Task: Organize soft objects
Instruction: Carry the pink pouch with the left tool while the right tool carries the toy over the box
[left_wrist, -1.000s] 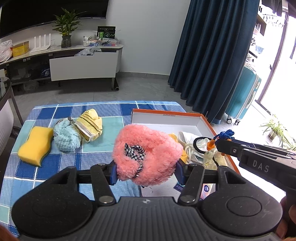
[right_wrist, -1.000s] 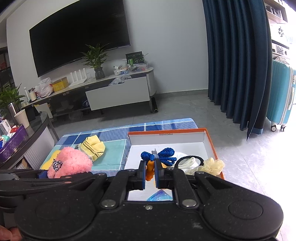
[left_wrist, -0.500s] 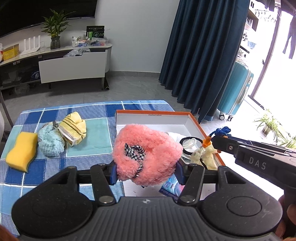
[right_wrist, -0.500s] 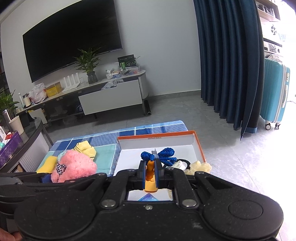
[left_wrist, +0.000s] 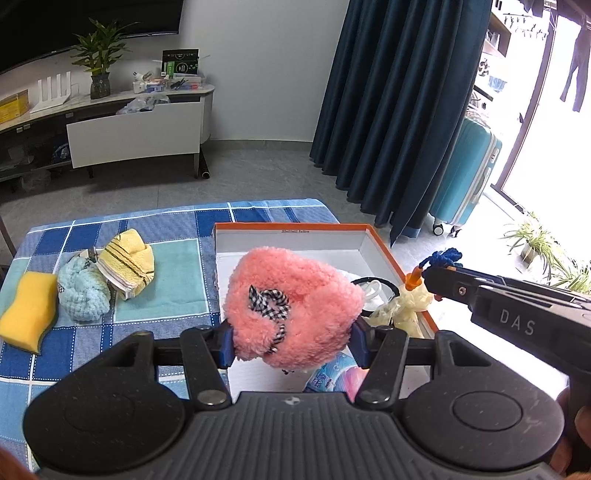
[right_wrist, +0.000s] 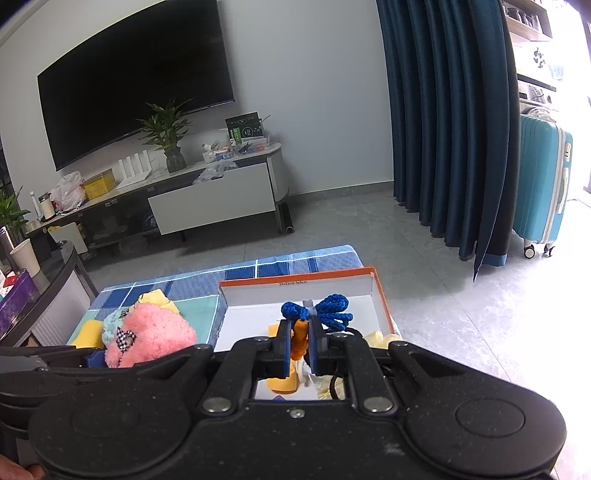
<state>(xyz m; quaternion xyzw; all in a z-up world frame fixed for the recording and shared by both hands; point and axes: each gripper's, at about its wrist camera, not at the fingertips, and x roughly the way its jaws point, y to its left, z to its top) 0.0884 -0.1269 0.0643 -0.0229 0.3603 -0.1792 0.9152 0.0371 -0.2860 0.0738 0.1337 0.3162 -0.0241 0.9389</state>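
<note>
A: Status, left side?

B: My left hand-held gripper is clamped on the fluffy pink plush pouch with a checked ribbon bow. Blue pads press both flanks, pouch is lifted, hanging over the near part of the white cardboard box with orange rim.

A: Right side?

B: My right hand-held gripper is pinched nearly closed on the orange stem of a small toy with blue knitted cord loops. Loops stick up past the fingertips, over the box interior.

A: What's in the box?

B: Crumpled pale yellow gloves, a black-rimmed ring thing partly hidden, a pink and blue packet at the near edge. Can't read it.

A: Still out on the bench?

B: Blue checked cloth covers the bench. On it, left of the box: yellow wavy sponge, light blue fuzzy knitted bundle just beside it, and a yellow striped folded cloth touching the bundle.

A: Grippers relative to each other?

B: Right one is on the right of the pouch, apart from it, over the box's right wall.
</note>
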